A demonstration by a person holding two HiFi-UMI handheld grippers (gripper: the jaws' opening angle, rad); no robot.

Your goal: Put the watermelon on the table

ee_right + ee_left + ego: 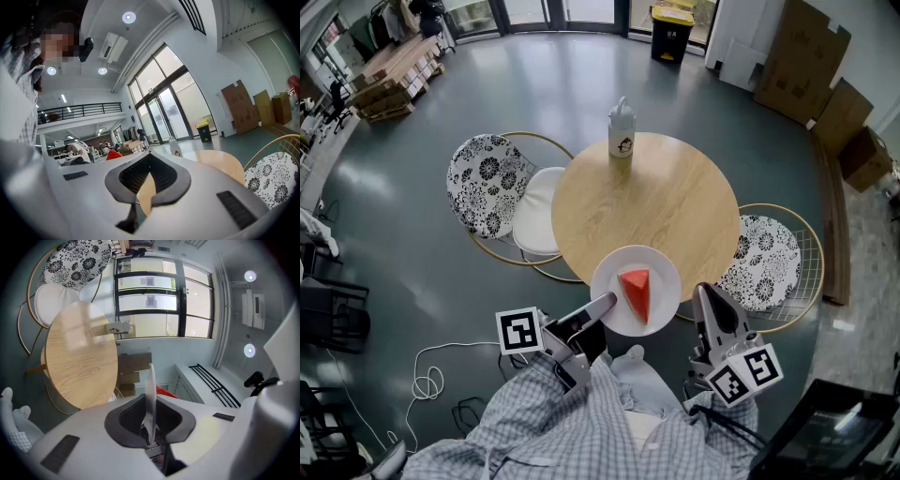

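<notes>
A red watermelon wedge [636, 292] lies on a white plate [661, 272] over the near rim of the round wooden table [656, 197]. My left gripper [607, 302] is shut on the plate's left edge. In the left gripper view the plate [151, 380] runs edge-on between the closed jaws of the left gripper [149, 405], with the watermelon [167, 391] just behind it. The plate seems slightly above the tabletop [79, 357]. My right gripper [703, 291] sits just right of the plate, shut and empty. From the right gripper [150, 157] the watermelon [114, 154] shows to its left.
A white bottle with a penguin print [622, 129] stands at the table's far edge. A patterned chair with a white cushion [487, 183] is at the table's left, another patterned chair [769, 262] at its right. A white cable [427, 380] lies on the floor.
</notes>
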